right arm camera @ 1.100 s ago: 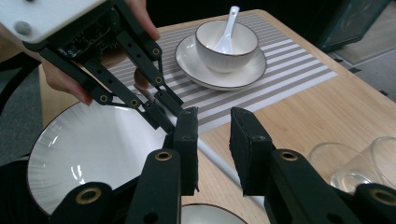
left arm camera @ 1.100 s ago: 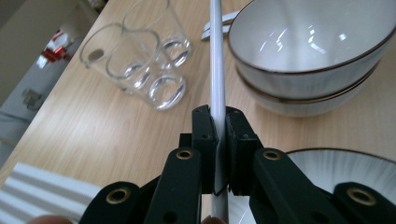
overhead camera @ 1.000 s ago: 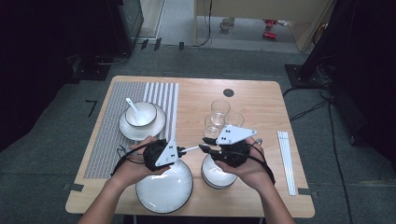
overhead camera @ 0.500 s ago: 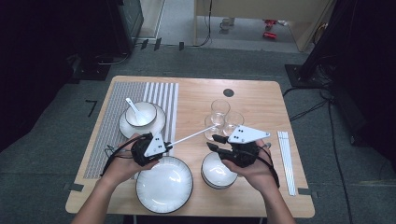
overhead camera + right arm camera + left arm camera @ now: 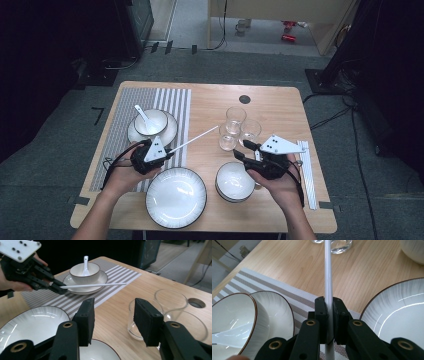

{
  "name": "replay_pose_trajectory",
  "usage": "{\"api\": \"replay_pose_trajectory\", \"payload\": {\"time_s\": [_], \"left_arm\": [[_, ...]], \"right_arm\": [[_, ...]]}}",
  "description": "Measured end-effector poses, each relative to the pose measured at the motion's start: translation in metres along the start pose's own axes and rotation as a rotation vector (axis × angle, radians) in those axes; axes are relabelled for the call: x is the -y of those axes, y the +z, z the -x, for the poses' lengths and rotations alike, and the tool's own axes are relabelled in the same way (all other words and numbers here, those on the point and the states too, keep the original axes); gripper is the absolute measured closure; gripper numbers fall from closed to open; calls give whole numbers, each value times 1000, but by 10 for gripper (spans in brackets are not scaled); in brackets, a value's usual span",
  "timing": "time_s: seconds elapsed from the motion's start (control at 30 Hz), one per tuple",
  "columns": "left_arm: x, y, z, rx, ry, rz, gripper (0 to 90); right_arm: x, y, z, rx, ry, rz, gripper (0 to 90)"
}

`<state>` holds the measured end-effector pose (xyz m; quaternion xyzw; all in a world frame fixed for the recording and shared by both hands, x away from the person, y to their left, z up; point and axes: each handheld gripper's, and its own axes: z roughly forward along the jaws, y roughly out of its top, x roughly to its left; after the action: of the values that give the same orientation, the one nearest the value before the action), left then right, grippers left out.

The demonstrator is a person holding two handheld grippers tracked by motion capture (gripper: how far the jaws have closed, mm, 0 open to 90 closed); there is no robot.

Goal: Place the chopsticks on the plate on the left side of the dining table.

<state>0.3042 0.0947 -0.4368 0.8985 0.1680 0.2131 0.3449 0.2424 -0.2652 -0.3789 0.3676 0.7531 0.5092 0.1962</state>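
My left gripper [image 5: 169, 150] [image 5: 328, 310] is shut on one white chopstick [image 5: 195, 138] [image 5: 327, 270] [image 5: 95, 285], held by its near end. The stick points right and away toward the glasses, above the placemat's edge. In the right gripper view this left gripper [image 5: 58, 290] sits at the far left. My right gripper [image 5: 243, 150] [image 5: 113, 315] is open with nothing between its jaws. It hovers over the far rim of a small white bowl [image 5: 235, 182] [image 5: 100, 352], close to three clear glasses [image 5: 235, 127] [image 5: 140, 320].
A large white plate [image 5: 176, 196] [image 5: 397, 307] lies at the front edge. On the striped placemat [image 5: 120, 125], a bowl with a spoon [image 5: 151, 122] [image 5: 84, 271] stands on a saucer. More white chopsticks [image 5: 306, 170] lie along the table's right edge. A round hole [image 5: 244, 99] is in the far tabletop.
The two grippers have drawn apart. My left gripper has moved left with the chopstick in it, and my right gripper has shifted right, clear of the stick.
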Motion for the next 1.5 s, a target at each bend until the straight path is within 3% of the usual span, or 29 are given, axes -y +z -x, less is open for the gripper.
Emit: {"api": "replay_pose_trajectory", "payload": {"time_s": [0.63, 1.1, 1.5], "left_arm": [[22, 0, -21, -31, -89, -42, 855], [37, 9, -36, -32, -156, -85, 854], [53, 14, -50, -40, -197, -130, 854]], "right_arm": [[29, -31, 24, 108, 84, 16, 468], [57, -48, 45, 168, 185, 21, 467], [65, -52, 50, 190, 203, 17, 473]]}}
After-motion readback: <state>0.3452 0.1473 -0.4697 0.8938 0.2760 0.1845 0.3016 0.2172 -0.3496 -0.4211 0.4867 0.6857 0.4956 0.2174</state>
